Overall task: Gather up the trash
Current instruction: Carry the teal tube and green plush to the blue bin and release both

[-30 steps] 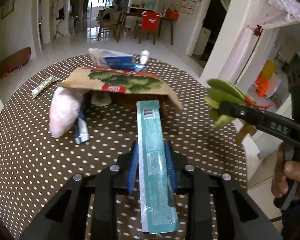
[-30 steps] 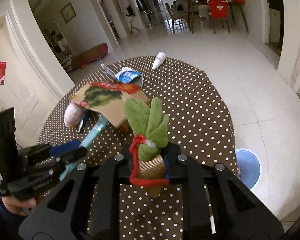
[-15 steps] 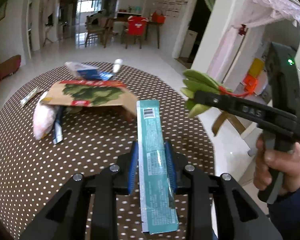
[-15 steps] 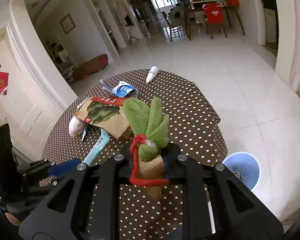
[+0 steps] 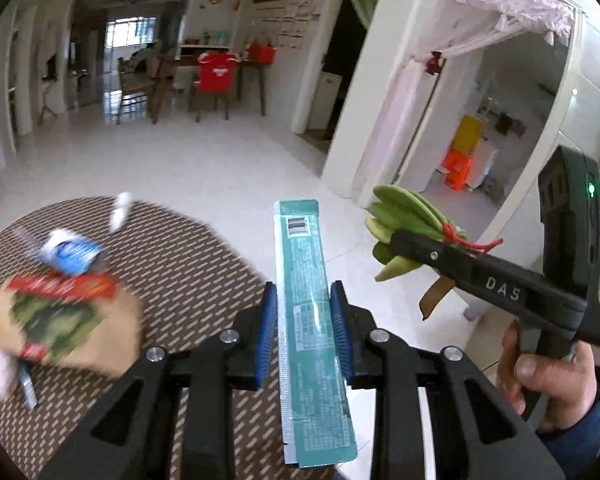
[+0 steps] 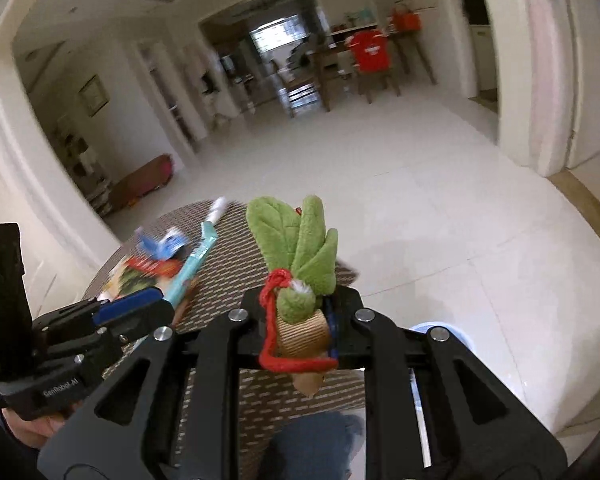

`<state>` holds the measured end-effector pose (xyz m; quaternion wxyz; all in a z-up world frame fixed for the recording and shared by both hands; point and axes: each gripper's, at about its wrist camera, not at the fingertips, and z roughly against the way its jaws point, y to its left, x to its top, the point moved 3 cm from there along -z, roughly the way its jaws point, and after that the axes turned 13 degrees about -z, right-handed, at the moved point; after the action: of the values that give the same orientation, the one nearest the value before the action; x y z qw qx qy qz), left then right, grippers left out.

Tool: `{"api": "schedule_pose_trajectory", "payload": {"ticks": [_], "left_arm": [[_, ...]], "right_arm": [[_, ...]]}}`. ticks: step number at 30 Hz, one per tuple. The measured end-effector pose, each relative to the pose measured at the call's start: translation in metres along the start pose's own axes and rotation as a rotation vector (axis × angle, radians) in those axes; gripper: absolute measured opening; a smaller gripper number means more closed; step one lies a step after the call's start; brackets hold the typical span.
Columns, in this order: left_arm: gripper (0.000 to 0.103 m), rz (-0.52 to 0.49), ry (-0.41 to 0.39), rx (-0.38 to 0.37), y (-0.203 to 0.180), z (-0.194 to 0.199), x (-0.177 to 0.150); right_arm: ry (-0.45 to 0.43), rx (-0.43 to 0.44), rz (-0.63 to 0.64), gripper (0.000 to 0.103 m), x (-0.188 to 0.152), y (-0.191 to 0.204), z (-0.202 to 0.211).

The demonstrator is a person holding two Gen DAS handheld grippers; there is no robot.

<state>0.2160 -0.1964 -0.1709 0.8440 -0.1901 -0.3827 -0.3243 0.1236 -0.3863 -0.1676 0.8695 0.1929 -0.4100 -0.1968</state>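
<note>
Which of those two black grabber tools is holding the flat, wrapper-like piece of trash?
The left gripper: its blue-padded fingers clamp the long teal wrapper. The right gripper instead grips a green plush plant toy with red cord.

**Trash: two pieces held, rest on table**

Long teal foil wrapper [image 5: 308, 320] clamped flat, barcode end toward 12 o'clock. Green plush leafy toy with red cord and tan base [image 6: 300, 276] gripped upright. On brown dotted round table [image 5: 188, 264]: cardboard box with green print [image 5: 60, 320], blue-white packet [image 5: 70, 254], white tube [image 5: 121, 210], all blurred.
</note>
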Motion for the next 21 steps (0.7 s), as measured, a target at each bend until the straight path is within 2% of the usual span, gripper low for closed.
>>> {"api": "schedule_pose_trajectory", "payload": {"ticks": [5, 9, 13, 21], "left_arm": [[0.026, -0.003, 0.031, -0.055, -0.024, -0.053, 0.025], [0.026, -0.017, 0.074, -0.079, -0.042, -0.091, 0.033], [0.026, -0.011, 0.162, -0.102, -0.056, -0.139, 0.028], [0.026, 0.038, 0.366, -0.121, -0.06, -0.229, 0.001]], "right_arm": [[-0.007, -0.076, -0.071, 0.018, 0.018, -0.052, -0.007], [0.02, -0.125, -0.121, 0.018, 0.024, -0.091, -0.021], [0.074, -0.167, -0.194, 0.018, 0.023, -0.13, -0.044], [0.195, -0.189, -0.306, 0.019, 0.012, -0.19, -0.099]]}}
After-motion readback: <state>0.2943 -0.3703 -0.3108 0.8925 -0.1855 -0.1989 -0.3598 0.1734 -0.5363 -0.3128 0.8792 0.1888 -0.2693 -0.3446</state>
